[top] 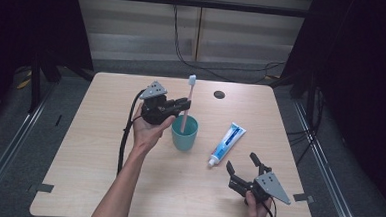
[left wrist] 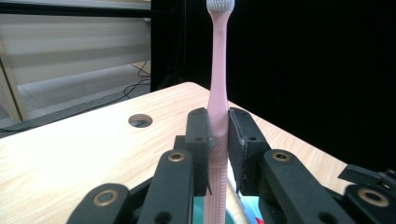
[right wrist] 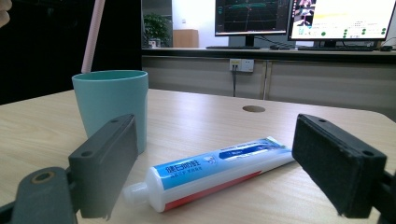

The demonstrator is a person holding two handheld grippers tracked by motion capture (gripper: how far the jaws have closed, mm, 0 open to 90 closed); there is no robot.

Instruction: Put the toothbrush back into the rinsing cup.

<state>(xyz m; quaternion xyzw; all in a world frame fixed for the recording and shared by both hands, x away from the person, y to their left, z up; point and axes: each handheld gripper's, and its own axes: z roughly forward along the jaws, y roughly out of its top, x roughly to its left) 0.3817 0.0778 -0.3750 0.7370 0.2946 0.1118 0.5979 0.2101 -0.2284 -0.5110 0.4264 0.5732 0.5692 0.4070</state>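
Left gripper (top: 185, 104) pinching brush (top: 188, 102) over cup (top: 184, 133); could tip it. Right gripper (top: 242, 162) spread at 5 o'clock of paste (top: 227, 143).

The pink toothbrush (top: 187, 105) stands nearly upright, its white bristled head at the top and its ribbed lower handle down inside the teal cup (top: 184, 133). The closed jaws of the left gripper (top: 184, 103) clamp it at mid-handle, above the cup's rim. The cup is a plain, smooth tumbler, upright near the middle of the wooden table (top: 94, 148). Just beside it lies a white and blue toothpaste tube (top: 227, 144) with a red stripe, flat on the table, its white cap toward the near edge.
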